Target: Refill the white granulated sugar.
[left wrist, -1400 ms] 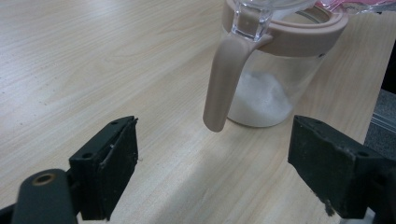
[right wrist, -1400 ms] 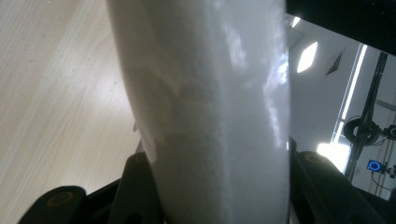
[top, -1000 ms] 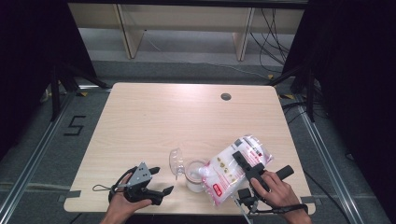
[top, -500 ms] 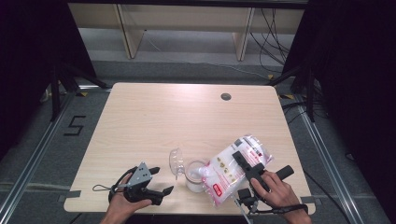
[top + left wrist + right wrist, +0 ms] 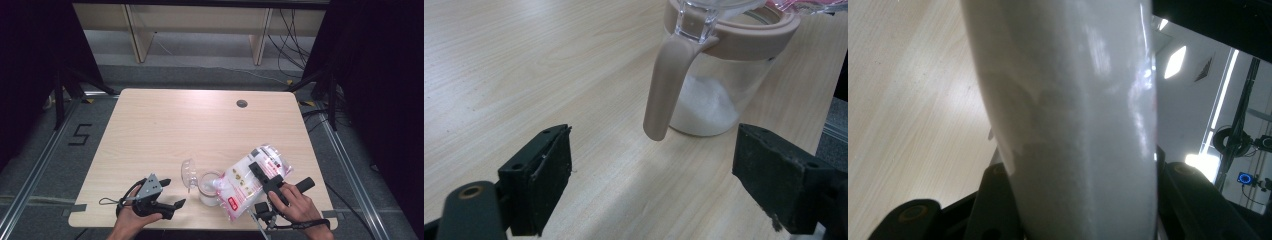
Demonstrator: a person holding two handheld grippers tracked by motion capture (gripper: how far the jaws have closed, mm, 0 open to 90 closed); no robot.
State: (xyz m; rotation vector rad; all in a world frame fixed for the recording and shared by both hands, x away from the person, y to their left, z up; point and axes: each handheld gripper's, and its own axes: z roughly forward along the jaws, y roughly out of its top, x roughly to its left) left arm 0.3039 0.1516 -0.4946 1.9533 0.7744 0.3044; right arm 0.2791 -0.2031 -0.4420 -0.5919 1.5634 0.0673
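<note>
A clear jar (image 5: 209, 188) with a beige rim and a hanging beige handle (image 5: 666, 89) stands near the table's front edge, its clear lid (image 5: 188, 173) flipped open to the left. White powder (image 5: 704, 107) lies in its bottom. My right gripper (image 5: 267, 180) is shut on a plastic bag of white powder (image 5: 247, 182) with pink print, tilted so its lower end sits over the jar's mouth. The bag (image 5: 1078, 120) stands between the jaws in the right gripper view. My left gripper (image 5: 172, 192) rests on the table left of the jar, open and holding nothing.
A round cable hole (image 5: 242, 103) sits at the table's (image 5: 165, 125) far right. Shelving legs and cables stand beyond the far edge. A floor marking "5" (image 5: 80, 135) lies left of the table.
</note>
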